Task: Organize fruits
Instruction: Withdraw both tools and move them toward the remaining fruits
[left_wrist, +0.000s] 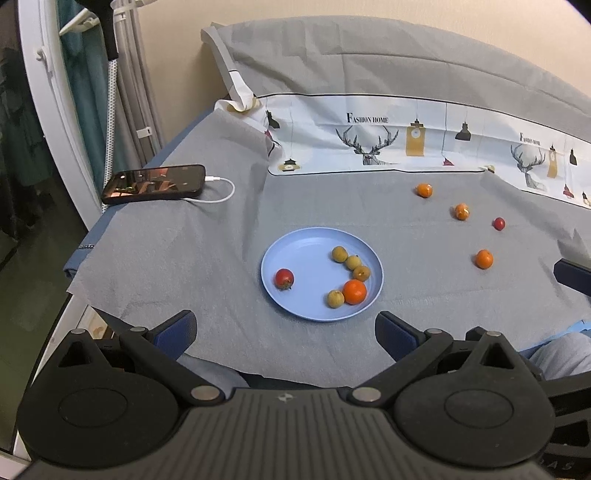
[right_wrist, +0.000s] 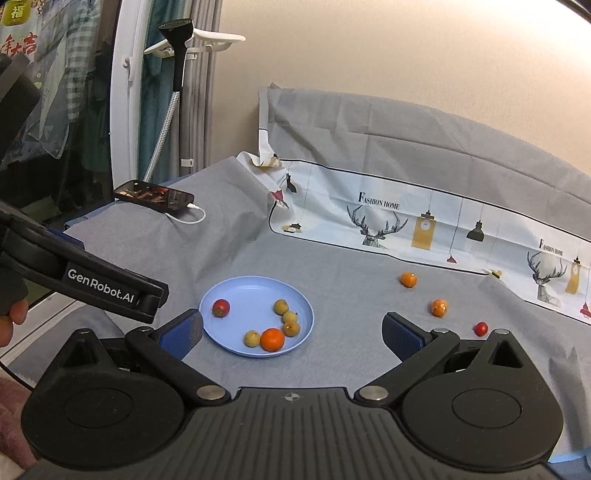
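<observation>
A blue plate (left_wrist: 295, 251) sits near the middle of the left wrist view on a grey cloth (left_wrist: 207, 243). On it lie a red fruit (left_wrist: 284, 278) at the left, an orange (left_wrist: 354, 291) at the lower right, and four small yellow-brown fruits (left_wrist: 339, 254), three in a curved row along the right side and one touching the orange. To the right of the plate, on the cloth, three more oranges (left_wrist: 484, 259) and a small red fruit (left_wrist: 499, 223) lie scattered, well apart from one another. A phone (left_wrist: 155, 183) with a white cable (left_wrist: 221, 192) plugged in rests at the left of the frame. The left gripper (left_wrist: 286, 332) fills the bottom of its own view, jaws spread wide and holding nothing, below the plate. In the right wrist view the right gripper (right_wrist: 291, 334) is likewise spread and empty, with the plate's near rim between its blue pads (right_wrist: 184, 332).
</observation>
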